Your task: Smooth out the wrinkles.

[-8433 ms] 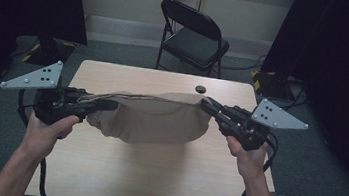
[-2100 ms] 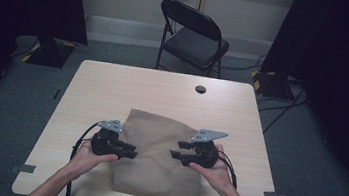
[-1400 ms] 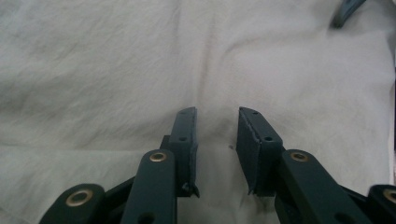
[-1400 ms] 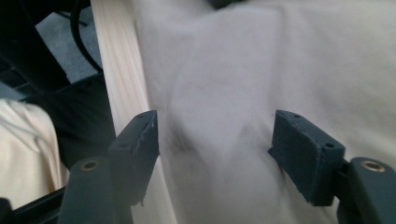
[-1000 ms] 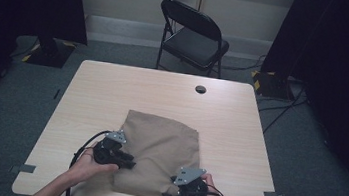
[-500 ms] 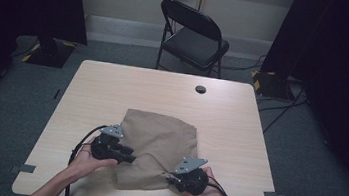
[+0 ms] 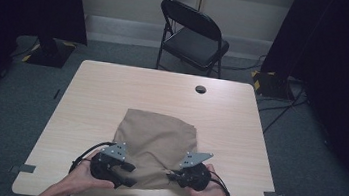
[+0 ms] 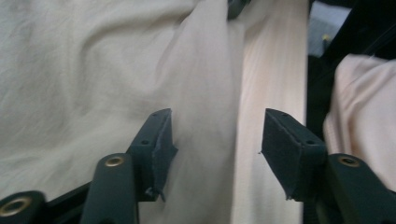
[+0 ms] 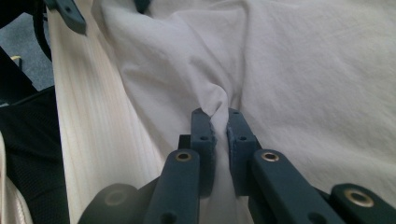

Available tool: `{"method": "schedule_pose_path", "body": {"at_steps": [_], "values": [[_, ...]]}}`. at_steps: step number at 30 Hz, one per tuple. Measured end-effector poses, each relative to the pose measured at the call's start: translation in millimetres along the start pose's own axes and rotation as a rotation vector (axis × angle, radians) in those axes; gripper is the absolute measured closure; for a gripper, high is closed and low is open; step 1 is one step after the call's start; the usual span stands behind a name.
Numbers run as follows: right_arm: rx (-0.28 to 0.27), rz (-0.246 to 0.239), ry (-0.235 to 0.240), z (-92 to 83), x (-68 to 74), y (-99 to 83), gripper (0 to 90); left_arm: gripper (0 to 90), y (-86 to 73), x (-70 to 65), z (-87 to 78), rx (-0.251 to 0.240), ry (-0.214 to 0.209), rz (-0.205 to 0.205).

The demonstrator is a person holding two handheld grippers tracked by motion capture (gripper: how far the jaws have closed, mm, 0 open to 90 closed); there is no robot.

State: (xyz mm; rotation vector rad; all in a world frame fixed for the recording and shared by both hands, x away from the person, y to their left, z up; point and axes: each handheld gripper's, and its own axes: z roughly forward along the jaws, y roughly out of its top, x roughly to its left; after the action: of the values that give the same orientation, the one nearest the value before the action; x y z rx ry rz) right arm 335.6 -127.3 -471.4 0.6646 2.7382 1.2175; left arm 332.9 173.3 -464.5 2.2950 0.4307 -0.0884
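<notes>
The folded tan cloth (image 7: 156,146) lay with its near edge between both grippers: the right gripper (image 9: 219,126) pinched a fold, while the left gripper (image 8: 217,135), jaws just opening, straddled the hem.

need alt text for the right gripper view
The right tool pinches a raised fold of pale cloth between its two dark jaws, which have just been closing. A strip of light wooden table runs along the cloth's left edge.

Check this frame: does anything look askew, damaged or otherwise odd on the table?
Nothing damaged or spilled. The tan cloth lies folded but rumpled, its sides slanting on the table. The right gripper pinches a bunched fold at the near edge; the left gripper, jaws just opening, is open over that edge.
</notes>
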Motion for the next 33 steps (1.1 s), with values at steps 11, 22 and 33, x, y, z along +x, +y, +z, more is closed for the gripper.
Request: {"method": "schedule_pose_path", "body": {"at_steps": [11, 22, 33], "values": [[-0.056, 0.038, 0.029, -9.7, -3.2, 3.3, 85.2, 69.6, -7.2, 4.6, 3.4, 0.045, 0.078, 0.048], [-0.017, 0.009, 0.038, -21.3, 5.9, -13.5, 52.5, 84.0, -5.9, 11.6, -3.7, 0.022, 0.036, -0.044], [0.044, -0.042, -0.005, -21.2, 10.1, -33.4, 42.7, 83.8, -5.3, 16.4, -3.4, 0.025, 0.009, -0.065]]}}
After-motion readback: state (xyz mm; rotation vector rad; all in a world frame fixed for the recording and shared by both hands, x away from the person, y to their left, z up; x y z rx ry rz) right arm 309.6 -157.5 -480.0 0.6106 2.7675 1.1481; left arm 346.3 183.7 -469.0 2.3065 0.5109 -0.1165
